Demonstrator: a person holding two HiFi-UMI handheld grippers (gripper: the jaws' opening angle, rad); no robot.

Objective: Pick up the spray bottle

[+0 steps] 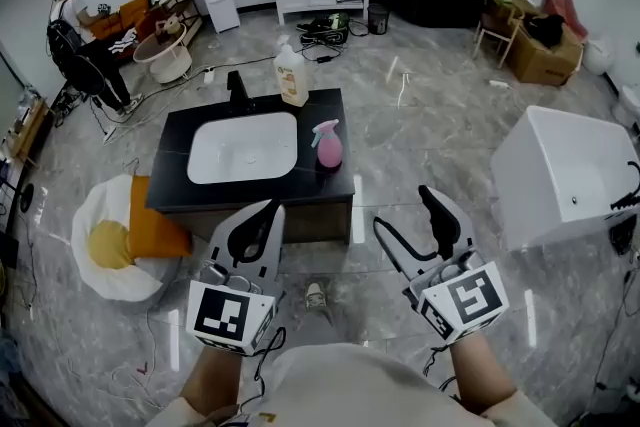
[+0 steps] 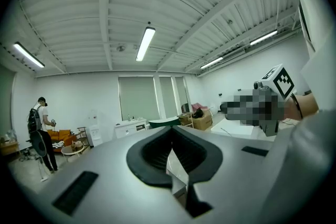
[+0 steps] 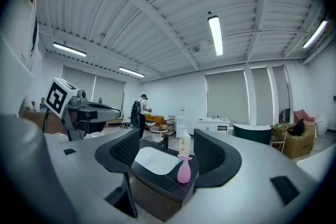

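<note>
Looking down from my head, I see the spray bottle [image 1: 328, 146], pink, standing upright on the black counter [image 1: 172, 165], just right of the white basin [image 1: 243, 147]. A soap bottle [image 1: 291, 75] stands at the counter's far edge, behind the basin. Both my grippers are level and on the near side of the counter, apart from it. My left gripper [image 1: 268, 211] points at the counter's near edge with its jaws drawn together. My right gripper [image 1: 412, 215] is off to the right of the counter with its jaws spread wide, nothing in them. The spray bottle lies ahead and to the left of those open jaws, near the counter's right front corner.

From my left gripper view, the dark pads meet at their tips, with only a thin slit below, and they grip nothing.

From my right gripper view, the jaws are released and wide apart. The spray bottle appears in the gap between them, well ahead of the pads and touching neither. It sits closer to the right jaw's side of the gap, with the basin to its left and the soap bottle behind it.
</note>
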